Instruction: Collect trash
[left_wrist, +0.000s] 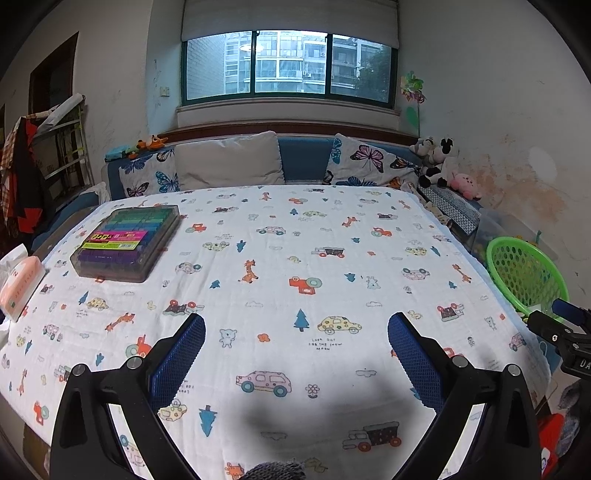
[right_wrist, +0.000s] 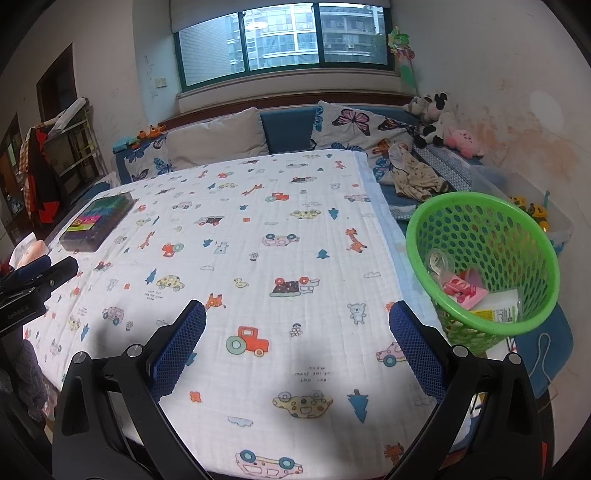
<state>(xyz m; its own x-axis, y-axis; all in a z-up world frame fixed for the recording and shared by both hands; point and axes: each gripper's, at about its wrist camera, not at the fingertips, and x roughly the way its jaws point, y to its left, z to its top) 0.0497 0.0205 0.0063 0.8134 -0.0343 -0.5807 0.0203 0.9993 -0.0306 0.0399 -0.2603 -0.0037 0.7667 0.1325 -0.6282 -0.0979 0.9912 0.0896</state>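
Note:
A green perforated basket (right_wrist: 517, 325) stands off the table's right edge; it shows at the right of the left wrist view as the basket (left_wrist: 517, 273). Inside lie a clear plastic lid (right_wrist: 439, 262), a red and pink wrapper (right_wrist: 463, 290) and a white packet (right_wrist: 498, 308). My left gripper (left_wrist: 295, 325) hovers open over the cartoon-print cloth (left_wrist: 280, 258), nothing between its blue pads. My right gripper (right_wrist: 297, 314) is open too, empty, above the cloth (right_wrist: 258, 229) just left of the basket. Each gripper's tip shows at the edge of the other's view.
A clear case of coloured markers (left_wrist: 127, 240) lies at the table's far left, a pink tissue pack (left_wrist: 20, 284) beside it at the edge. A sofa with butterfly pillows (left_wrist: 369, 158) and plush toys (left_wrist: 443, 166) runs behind. A clear bin (right_wrist: 528, 206) sits behind the basket.

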